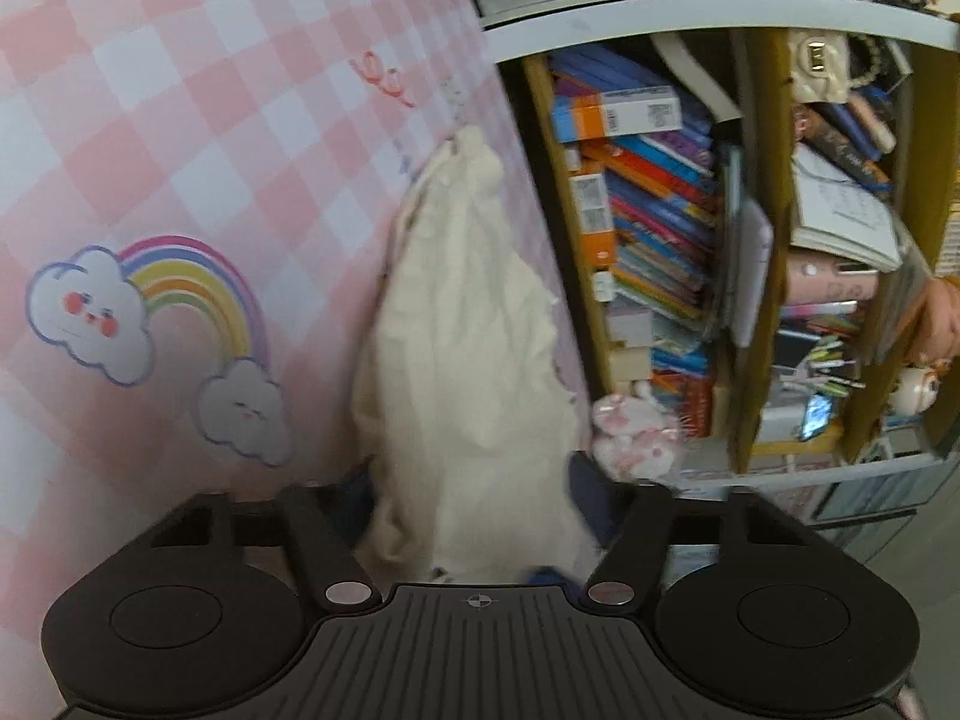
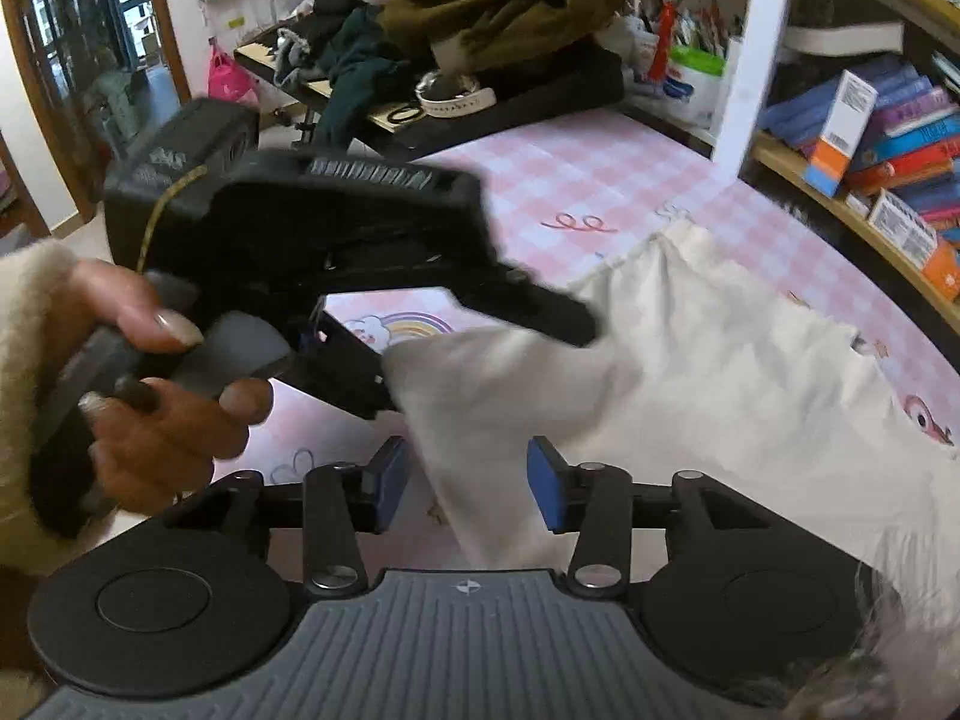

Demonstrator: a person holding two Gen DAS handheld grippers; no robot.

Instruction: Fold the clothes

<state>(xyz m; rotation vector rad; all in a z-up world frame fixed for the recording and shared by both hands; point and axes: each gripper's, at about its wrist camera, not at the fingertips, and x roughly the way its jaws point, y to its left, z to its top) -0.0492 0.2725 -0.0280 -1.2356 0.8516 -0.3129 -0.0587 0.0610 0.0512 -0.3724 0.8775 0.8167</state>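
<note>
Cream garment [image 2: 708,360] lies spread across the pink-and-white checked mat [image 2: 600,174], running toward the bookshelf [image 2: 888,138] on the right. The mat carries a rainbow-and-cloud print [image 1: 150,312], clear in the left wrist view.

Left gripper [image 2: 390,372]: we see it from the right wrist camera, held by the person's left hand [image 2: 156,414], cream sleeve at the wrist. Its fingers meet the near left corner of the garment and the cloth bunches and lifts there, so we read them as closed on the fabric. In its own view the garment [image 1: 462,360] rises straight ahead in a long folded ridge, with the dark fingers flanking the cloth at the base; the contact itself is blurred.

Right gripper [image 2: 468,486]: fingers spread apart, blue pads [image 2: 549,480] showing on both sides. The garment's near edge hangs down between them, but neither pad presses on it as far as we can tell.

Surroundings: the bookshelf is packed with coloured books and boxes. A small pink-and-white plush [image 1: 636,432] sits at its foot, just beside the garment's edge. Beyond the mat, a dark keyboard stand [image 2: 480,102] carries a heap of olive and dark green clothing [image 2: 480,18]. A black speaker box [image 2: 198,132] stands to the left, near the doorway.
</note>
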